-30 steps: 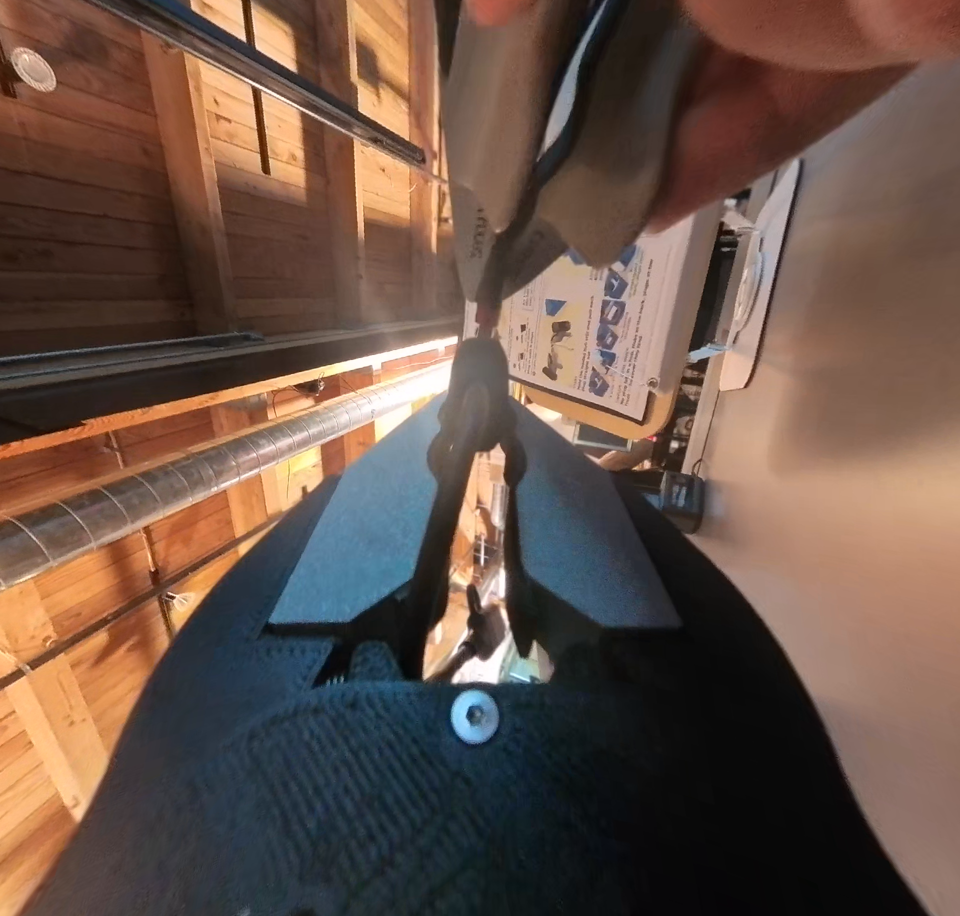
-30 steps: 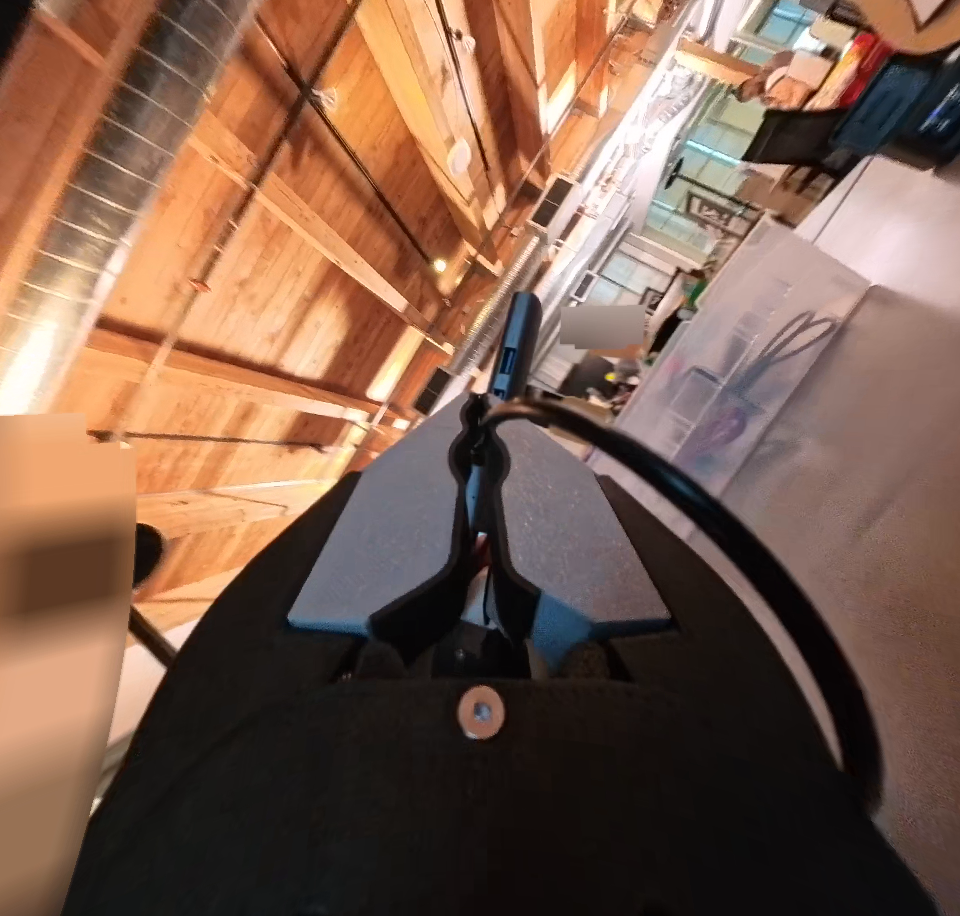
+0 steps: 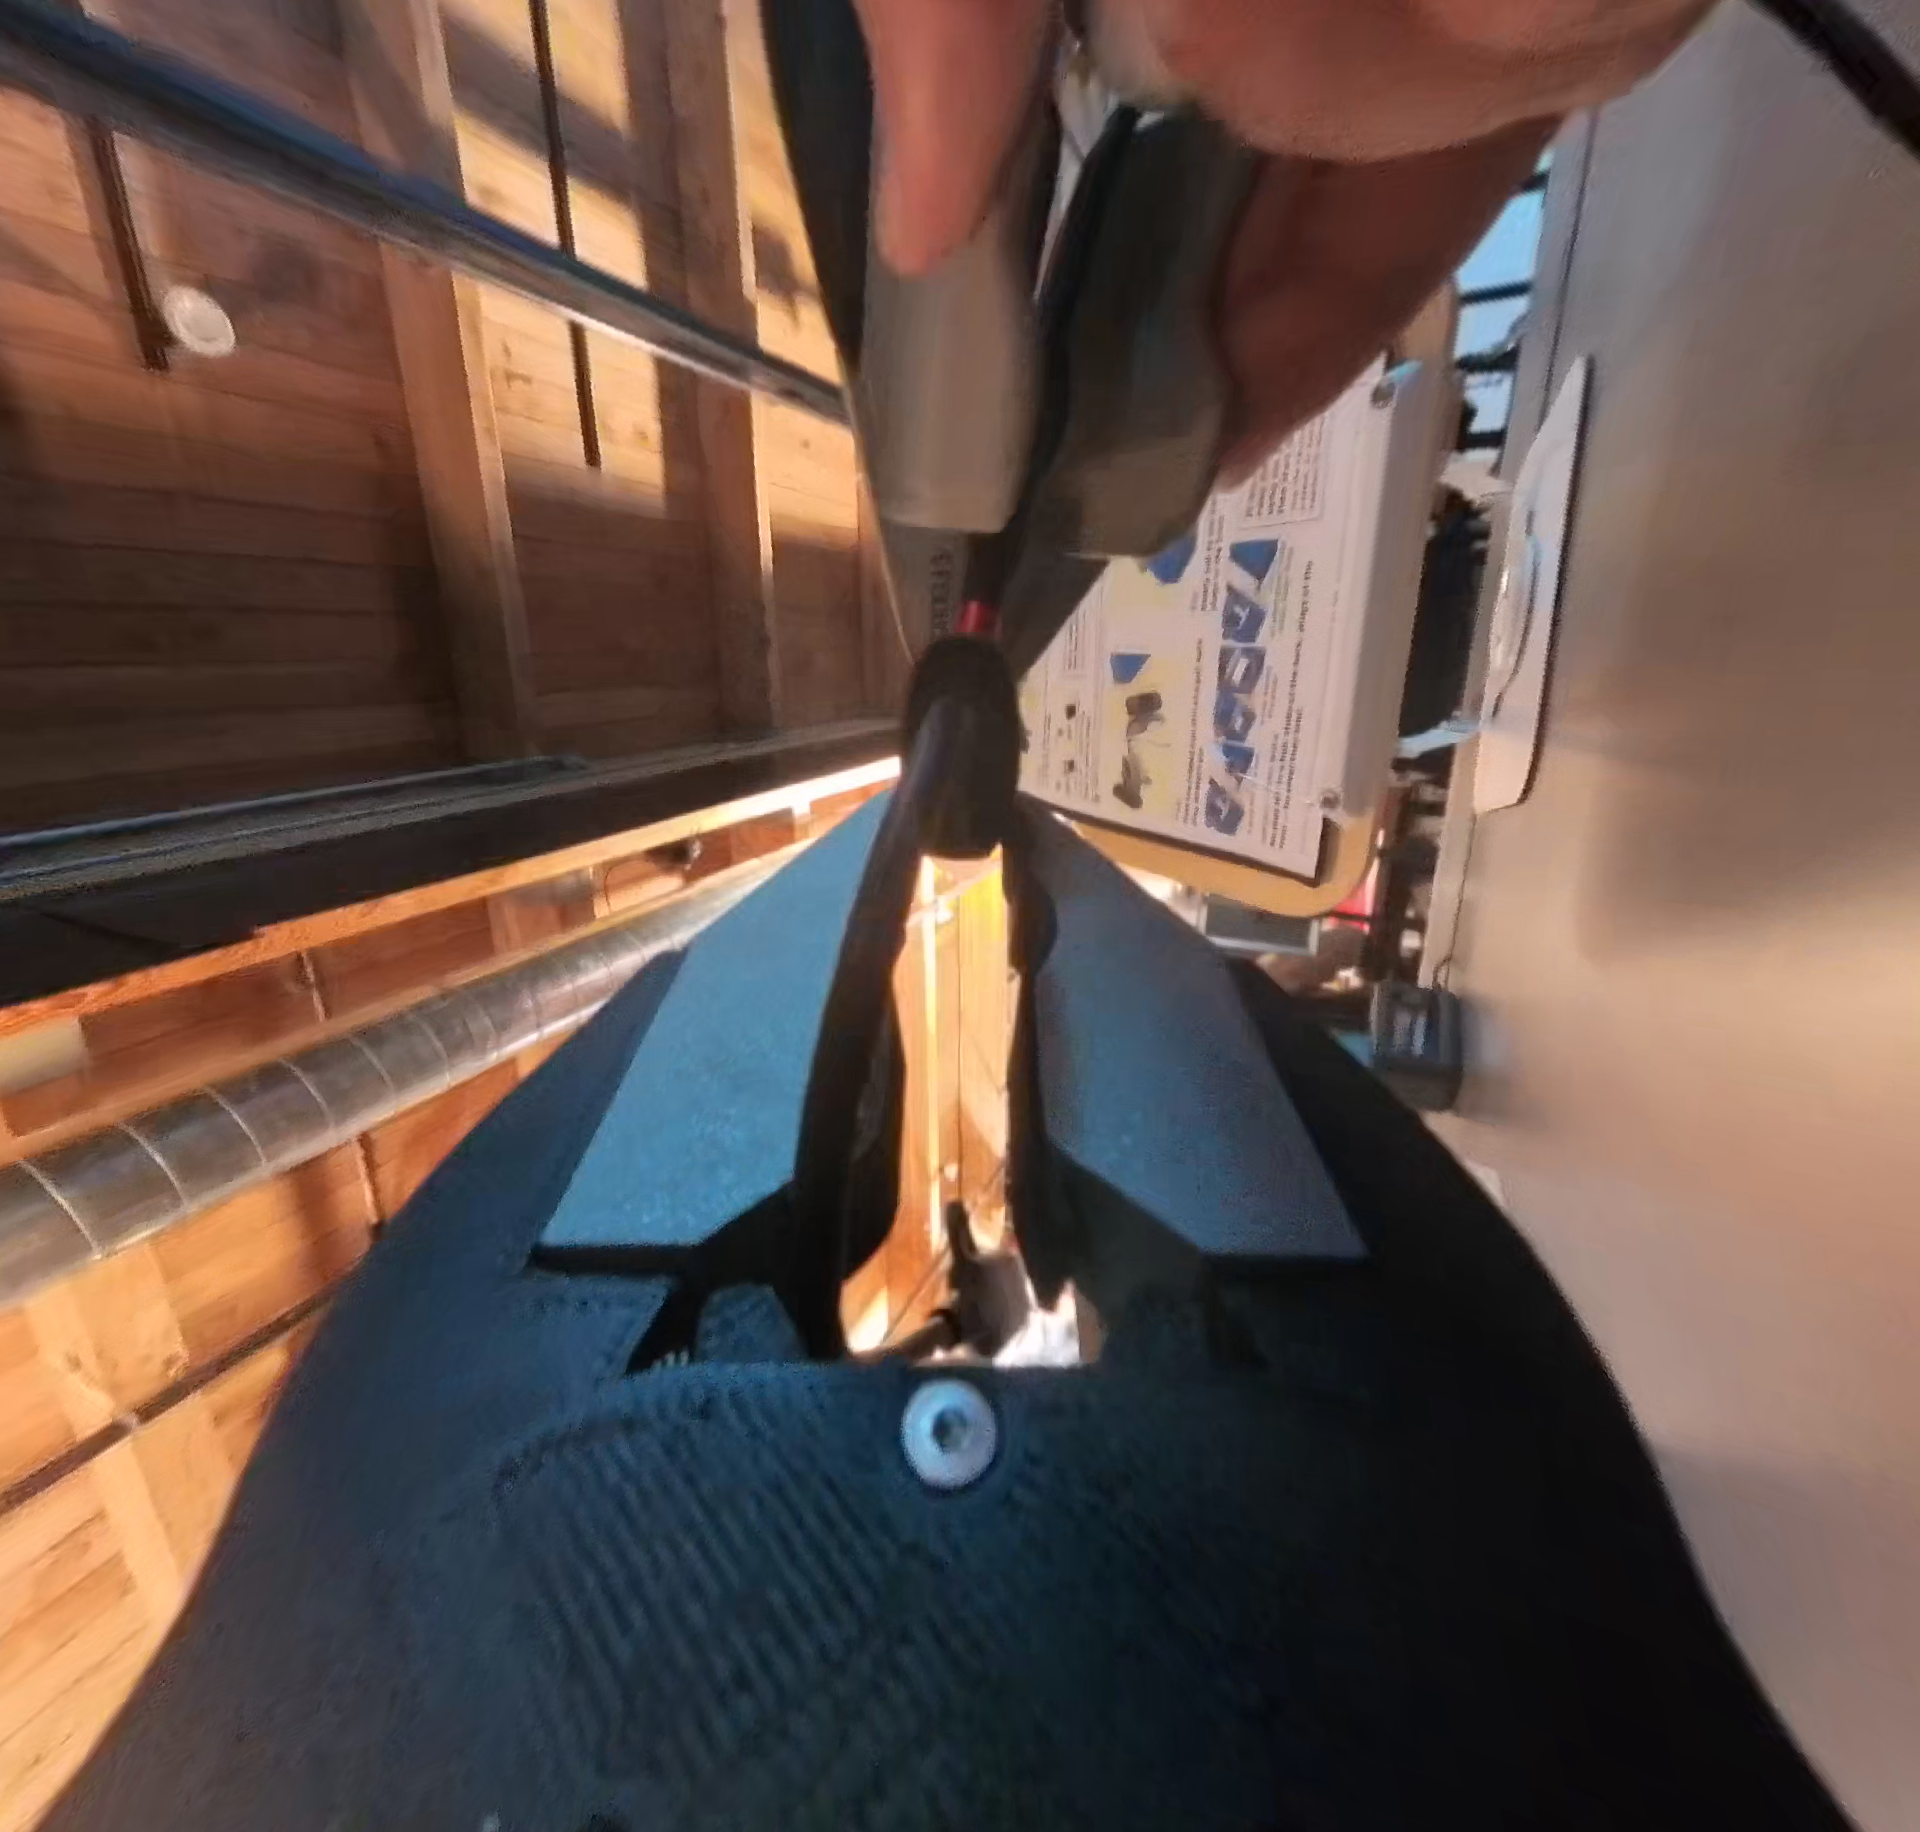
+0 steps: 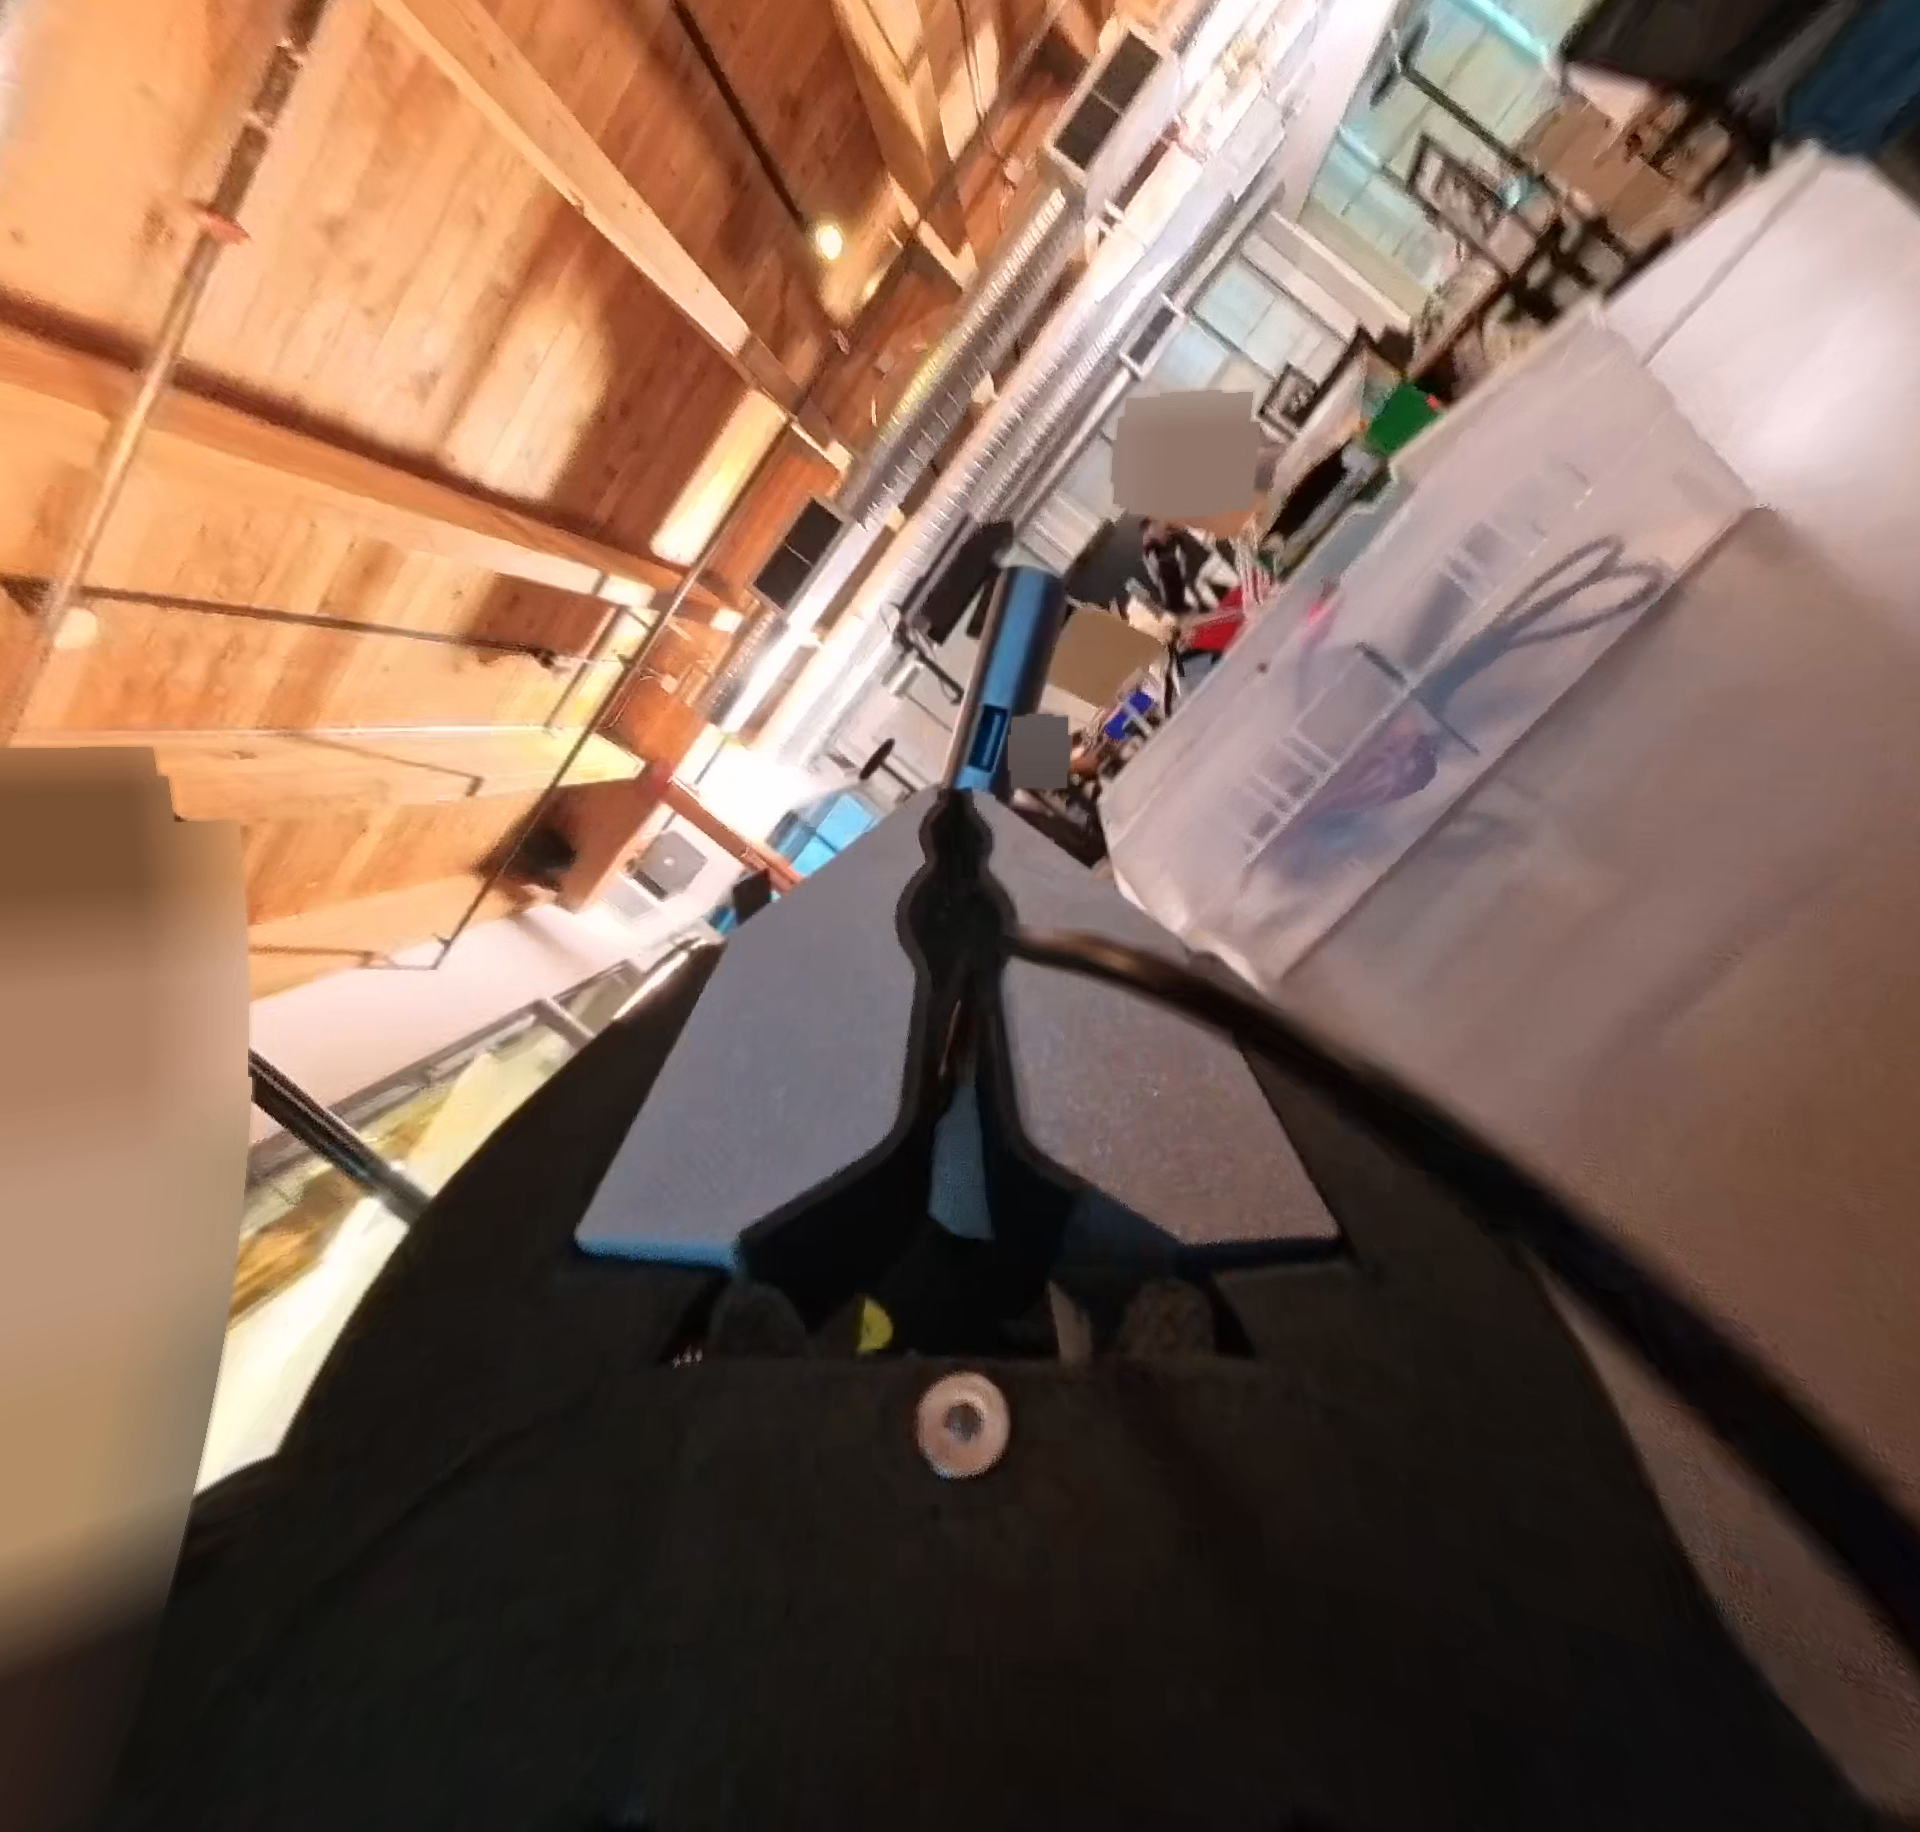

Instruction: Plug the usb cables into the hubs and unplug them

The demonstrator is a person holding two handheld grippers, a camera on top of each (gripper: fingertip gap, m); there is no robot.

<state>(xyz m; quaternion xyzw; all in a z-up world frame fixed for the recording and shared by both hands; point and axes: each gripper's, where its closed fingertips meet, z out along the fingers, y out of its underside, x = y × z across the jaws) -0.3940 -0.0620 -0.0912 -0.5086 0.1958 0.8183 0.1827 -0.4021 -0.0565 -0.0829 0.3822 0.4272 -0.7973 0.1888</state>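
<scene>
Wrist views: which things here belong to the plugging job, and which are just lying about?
Job: left claw shut on black plug; grey hub in a hand; right claw shut on blue hub; black cable.
Lying about: printed sheet; clear bag of cables.

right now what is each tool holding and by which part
The left tool pinches a black plug by its body. The right tool grips a blue hub by its near end.

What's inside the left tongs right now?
The left tongs pinch a black USB plug, its cable trailing back between them. A red-ringed tip meets the grey hub; a hand hides the port.
</scene>
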